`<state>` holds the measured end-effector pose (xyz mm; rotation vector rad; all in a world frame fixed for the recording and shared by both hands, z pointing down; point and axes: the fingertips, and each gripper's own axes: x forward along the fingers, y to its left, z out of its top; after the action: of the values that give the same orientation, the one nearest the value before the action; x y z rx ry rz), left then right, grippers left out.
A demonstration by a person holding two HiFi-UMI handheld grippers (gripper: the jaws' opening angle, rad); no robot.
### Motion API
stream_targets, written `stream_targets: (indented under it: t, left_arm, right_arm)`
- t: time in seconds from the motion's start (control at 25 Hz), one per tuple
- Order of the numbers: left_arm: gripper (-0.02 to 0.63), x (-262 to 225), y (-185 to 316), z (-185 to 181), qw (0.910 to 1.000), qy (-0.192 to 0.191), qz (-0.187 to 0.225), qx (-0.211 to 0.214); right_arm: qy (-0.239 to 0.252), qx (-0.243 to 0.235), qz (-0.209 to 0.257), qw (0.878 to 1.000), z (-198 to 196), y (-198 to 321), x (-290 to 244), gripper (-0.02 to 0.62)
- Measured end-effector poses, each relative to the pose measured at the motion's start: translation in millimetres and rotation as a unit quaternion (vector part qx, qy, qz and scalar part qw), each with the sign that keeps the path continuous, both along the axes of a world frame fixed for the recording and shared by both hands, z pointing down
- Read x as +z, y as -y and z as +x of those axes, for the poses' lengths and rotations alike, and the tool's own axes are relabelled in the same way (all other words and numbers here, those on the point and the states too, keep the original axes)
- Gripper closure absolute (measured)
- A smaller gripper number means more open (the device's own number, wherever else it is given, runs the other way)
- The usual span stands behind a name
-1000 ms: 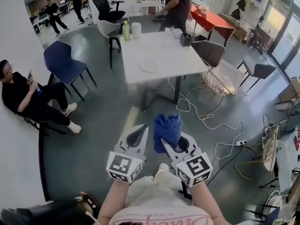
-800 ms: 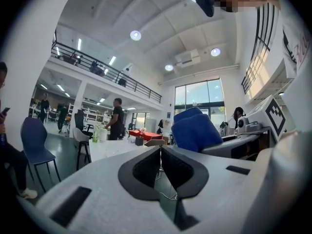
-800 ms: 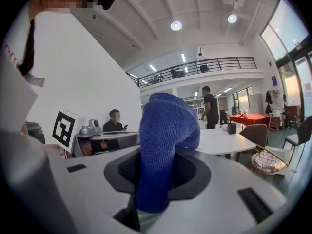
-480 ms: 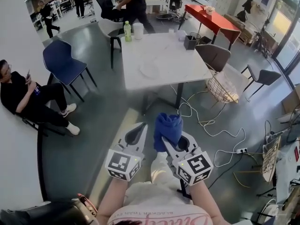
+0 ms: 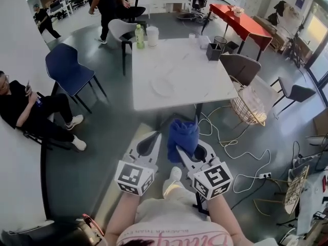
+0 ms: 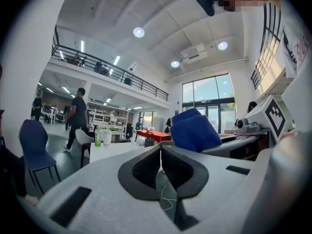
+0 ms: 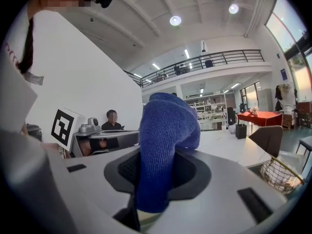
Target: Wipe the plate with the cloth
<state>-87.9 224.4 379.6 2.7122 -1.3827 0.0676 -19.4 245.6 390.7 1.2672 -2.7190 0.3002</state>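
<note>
Pinching the blue cloth (image 5: pixel 183 136), the right gripper (image 5: pixel 182 150) faces the plate (image 5: pixel 163 86) (left gripper (image 5: pixel 156 136) closed, empty).

You faced a white table (image 5: pixel 197 81) on grey floor (image 5: pixel 110 132), blue chair (image 5: pixel 64 65) at its left, red table (image 5: pixel 245 22) beyond, wire basket (image 5: pixel 247 106) at its right; tall windows (image 6: pixel 207 99) glowed beside a railed balcony (image 6: pixel 112 68).
</note>
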Motion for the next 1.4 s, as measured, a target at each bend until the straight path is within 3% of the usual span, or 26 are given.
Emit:
stream_targets:
  t: [0.52,0.76,0.8,0.88,0.92,1.4]
  left_arm:
    - [0.6,10,135,46,0.9994,-0.008,-0.029,-0.017]
    - [0.598,33,167,52,0.9959,-0.033,-0.082,-0.02]
    - [0.588,38,173,51,0.9949,-0.035,-0.092,-0.024]
    - [0.426,47,186,46,0.9924,-0.036,-0.113,-0.033]
    - [0.407,52,192,43,0.9911,-0.034,-0.123,-0.037]
    - [0.408,105,286,13,0.98,-0.021,-0.193,-0.041]
  right_arm:
    - [0.001,-0.011,-0.006,1.0,54,142,-3,0.48]
    - [-0.029,-0.05,-0.024,0.998,60,175,18,0.48]
    - [-0.034,-0.052,-0.026,0.998,61,181,20,0.48]
    - [-0.035,-0.052,-0.031,0.998,62,193,25,0.48]
    - [-0.033,-0.052,-0.035,0.998,61,200,28,0.48]
    - [-0.043,-0.041,-0.049,0.997,44,299,44,0.48]
